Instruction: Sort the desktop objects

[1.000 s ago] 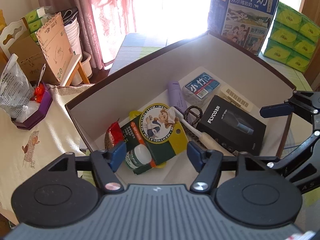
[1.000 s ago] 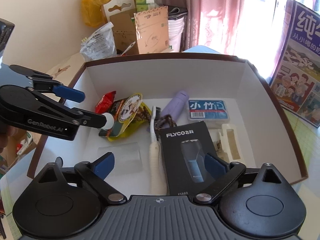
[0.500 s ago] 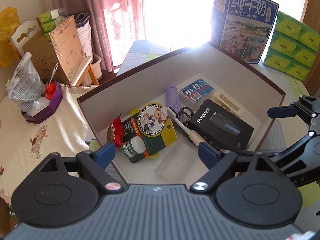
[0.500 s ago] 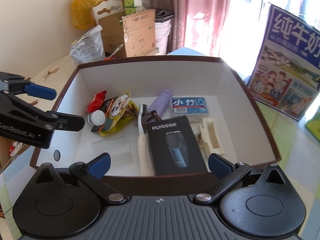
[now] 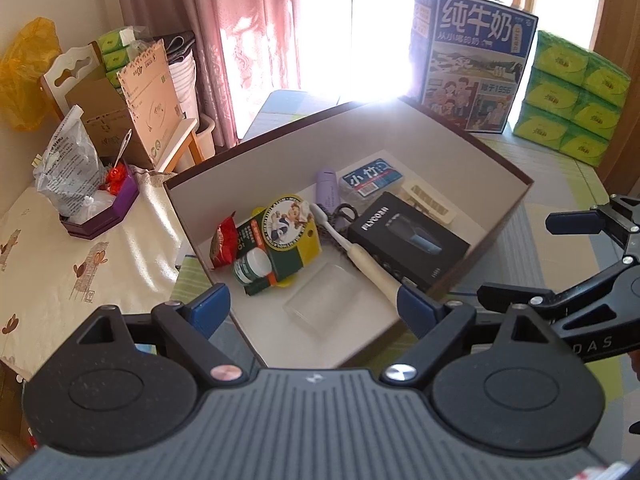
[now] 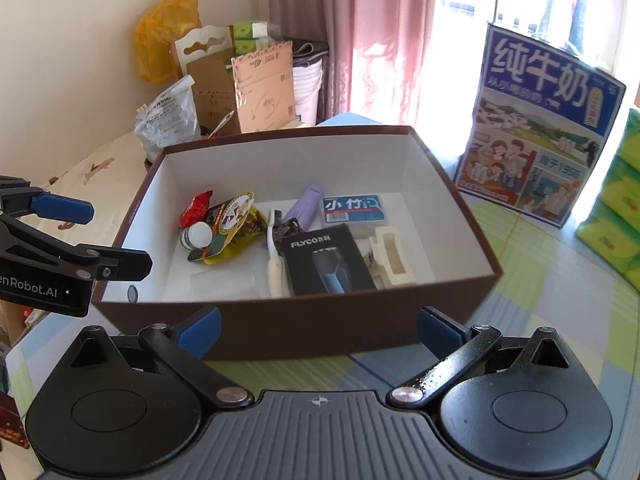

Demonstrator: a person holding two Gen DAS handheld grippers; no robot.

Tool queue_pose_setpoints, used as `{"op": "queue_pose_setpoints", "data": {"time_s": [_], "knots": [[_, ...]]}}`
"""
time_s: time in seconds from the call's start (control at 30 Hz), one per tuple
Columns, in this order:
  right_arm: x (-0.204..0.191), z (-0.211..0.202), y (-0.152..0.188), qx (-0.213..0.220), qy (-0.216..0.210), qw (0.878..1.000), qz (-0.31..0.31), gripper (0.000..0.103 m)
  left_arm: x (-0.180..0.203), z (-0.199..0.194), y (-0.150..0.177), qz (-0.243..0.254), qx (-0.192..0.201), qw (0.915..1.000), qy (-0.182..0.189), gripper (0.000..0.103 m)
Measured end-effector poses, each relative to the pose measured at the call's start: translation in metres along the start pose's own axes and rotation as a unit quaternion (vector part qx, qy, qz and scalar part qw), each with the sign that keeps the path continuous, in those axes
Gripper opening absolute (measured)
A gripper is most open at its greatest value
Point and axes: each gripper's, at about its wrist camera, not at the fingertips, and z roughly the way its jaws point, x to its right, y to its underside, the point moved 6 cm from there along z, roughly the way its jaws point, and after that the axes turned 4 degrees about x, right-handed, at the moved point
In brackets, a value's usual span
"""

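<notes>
A brown box with white inner walls stands on the table. Inside lie a black shaver box, a white toothbrush, a green and yellow pack, a red packet, a purple tube, a blue-labelled case, a cream tray and a clear lid. My left gripper hangs open above the box's near corner, empty. My right gripper stands open in front of the box wall, empty.
A blue milk carton and green tissue packs stand behind the box. Left of it are a purple dish, a plastic bag, cardboard boxes and a yellow bag. Pink curtains hang behind.
Both grippers have drawn back and up from over the box's contents to outside its near edge. The left jaws widened; the box now looks smaller in both views.
</notes>
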Motion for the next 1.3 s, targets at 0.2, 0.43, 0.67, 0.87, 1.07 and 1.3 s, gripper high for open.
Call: {"op": "queue_pose_setpoints", "data": {"time_s": [0.2, 0.43, 0.67, 0.87, 1.07, 1.3], "knots": [[0.005, -0.028, 0.015, 0.006, 0.002, 1.000, 0.004, 0.101, 0.019, -0.024, 0.010, -0.002, 0.006, 1.0000, -0.008, 0.088], [0.008, -0.058, 0.030, 0.016, -0.001, 1.000, 0.002, 0.101, 0.040, -0.051, 0.026, -0.009, 0.008, 0.9998, -0.018, 0.088], [0.009, -0.083, 0.039, 0.026, -0.007, 1.000, -0.005, 0.101, 0.056, -0.073, 0.039, -0.017, 0.014, 0.9995, -0.024, 0.088], [0.008, -0.100, 0.047, 0.033, -0.010, 0.999, -0.012, 0.101, 0.067, -0.092, 0.048, -0.021, 0.021, 0.9991, -0.031, 0.089], [0.005, -0.117, 0.055, 0.039, -0.015, 0.999, -0.019, 0.101, 0.077, -0.107, 0.059, -0.019, 0.024, 0.9987, -0.041, 0.089], [0.005, -0.132, 0.063, 0.043, -0.019, 0.999, -0.025, 0.101, 0.090, -0.122, 0.069, -0.019, 0.026, 0.9985, -0.045, 0.089]]}}
